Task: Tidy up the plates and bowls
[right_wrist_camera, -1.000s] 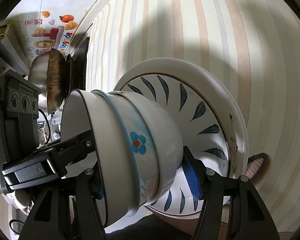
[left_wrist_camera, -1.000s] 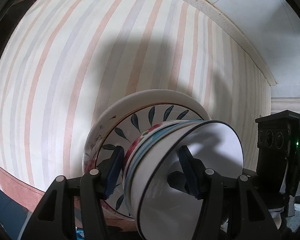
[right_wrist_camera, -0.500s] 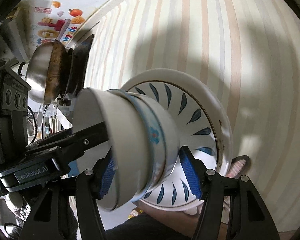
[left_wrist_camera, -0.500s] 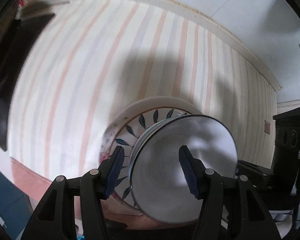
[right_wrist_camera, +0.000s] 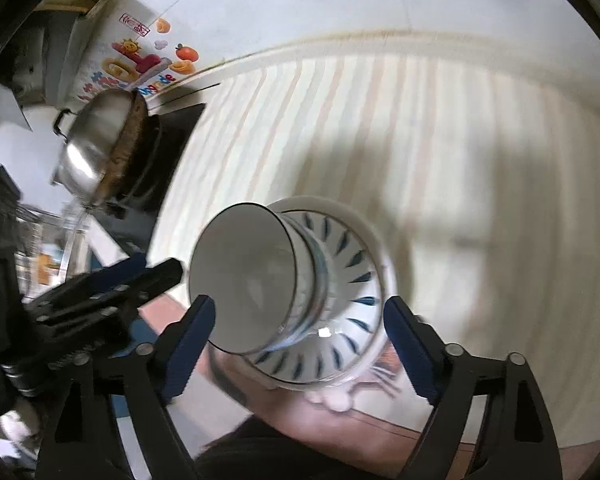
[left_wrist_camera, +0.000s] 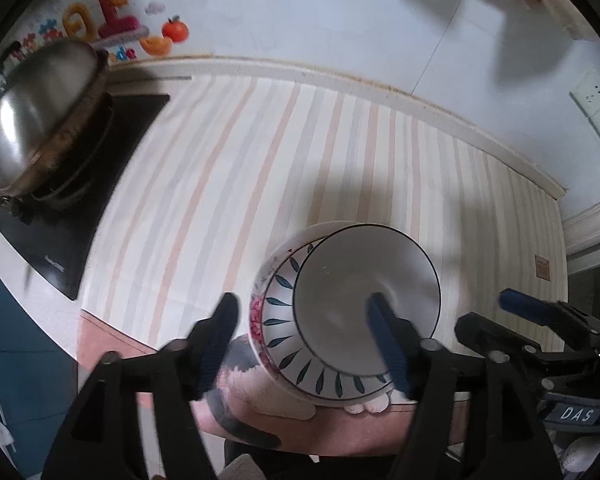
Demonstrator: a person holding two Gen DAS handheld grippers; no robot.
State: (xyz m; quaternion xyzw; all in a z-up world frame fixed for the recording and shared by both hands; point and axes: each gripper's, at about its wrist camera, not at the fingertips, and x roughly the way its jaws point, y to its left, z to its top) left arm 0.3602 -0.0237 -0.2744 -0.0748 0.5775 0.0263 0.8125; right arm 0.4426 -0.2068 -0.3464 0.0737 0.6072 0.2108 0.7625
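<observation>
Glazed white bowls [left_wrist_camera: 366, 300], nested, stand on a leaf-patterned plate [left_wrist_camera: 278, 334] atop a wider white plate [right_wrist_camera: 384, 248] at the near edge of the striped tabletop [left_wrist_camera: 228, 184]. How many bowls are nested cannot be counted; motion blur softens the right view. Left tongs [left_wrist_camera: 304, 342] and right tongs [right_wrist_camera: 300, 340] have just been opening; both stand apart, pads clear of the stack. A steel wok [left_wrist_camera: 32, 112], cut off by the frame, sits on the black hob [left_wrist_camera: 80, 200] at the far left corner.

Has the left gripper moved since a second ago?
Yes. The left gripper rose off the bowl stack, jaws just opened; pot entered view.
</observation>
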